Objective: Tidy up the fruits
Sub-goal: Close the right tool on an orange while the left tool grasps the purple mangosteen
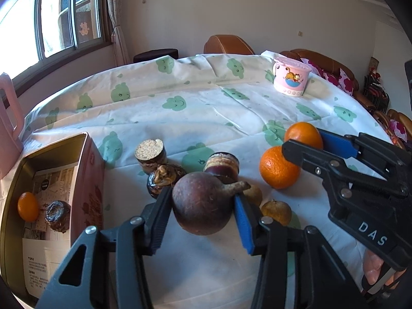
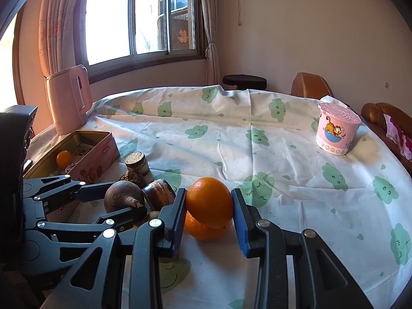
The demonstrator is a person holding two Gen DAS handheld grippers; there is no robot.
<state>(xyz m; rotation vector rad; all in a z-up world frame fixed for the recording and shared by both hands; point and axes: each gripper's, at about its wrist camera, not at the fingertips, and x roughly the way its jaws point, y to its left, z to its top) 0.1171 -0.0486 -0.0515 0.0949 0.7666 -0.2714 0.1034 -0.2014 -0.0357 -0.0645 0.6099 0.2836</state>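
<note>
Your left gripper [image 1: 203, 206] squeezes one round purple fruit [image 1: 203, 203] just beside the pink tin box [image 1: 87, 180]. Your right gripper [image 2: 209, 206] squeezes one orange [image 2: 209, 202], farther from the box, with a second orange [image 2: 206, 229] under it. Inside the box sit one small orange [image 1: 28, 206] and one dark fruit [image 1: 58, 215]. Only the right view shows the pink kettle [image 2: 68, 100] behind the box.

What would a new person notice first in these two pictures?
Each hand-held gripper grips a fruit at the near table edge: the left gripper a dark purple-brown fruit, the right gripper an orange. To their left, an open tin box holds a small orange.
</note>
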